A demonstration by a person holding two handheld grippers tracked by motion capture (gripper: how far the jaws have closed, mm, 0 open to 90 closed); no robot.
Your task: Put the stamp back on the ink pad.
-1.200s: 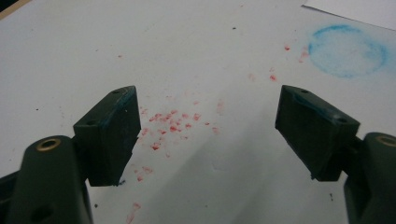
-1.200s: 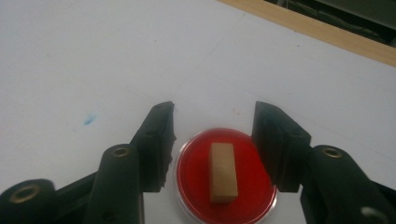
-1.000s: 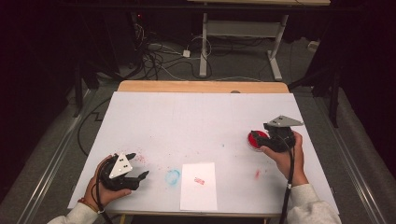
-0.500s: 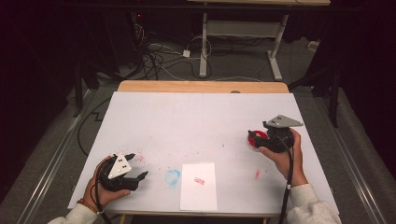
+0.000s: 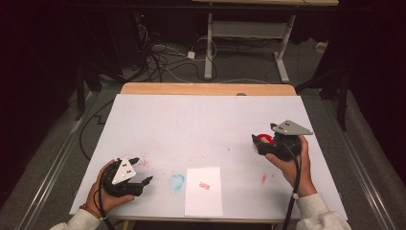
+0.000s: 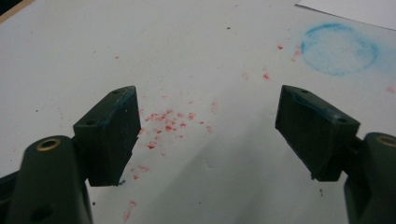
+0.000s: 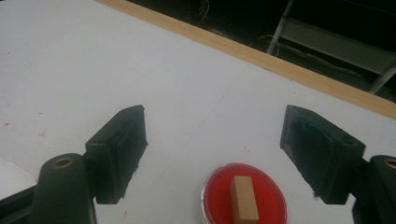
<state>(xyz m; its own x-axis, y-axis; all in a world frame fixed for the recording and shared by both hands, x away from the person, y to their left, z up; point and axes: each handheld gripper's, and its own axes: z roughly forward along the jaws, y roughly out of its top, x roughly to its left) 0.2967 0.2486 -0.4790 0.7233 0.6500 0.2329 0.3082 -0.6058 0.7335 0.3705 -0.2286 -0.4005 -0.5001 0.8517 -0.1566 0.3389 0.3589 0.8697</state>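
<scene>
Right tool (image 7: pixel 212 154) jaws just spread apart, wooden block (image 7: pixel 243 197) standing free on red ink pad (image 7: pixel 271 198) lower centre; left tool (image 6: pixel 208 133) apart too

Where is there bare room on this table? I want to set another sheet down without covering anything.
The broad far half of the table, between the wooden edge and both grippers, lies bare. The near edge is crowded: the left gripper, blue ring and paper. The right gripper stands open over the red ink pad with its wooden stamp.
</scene>
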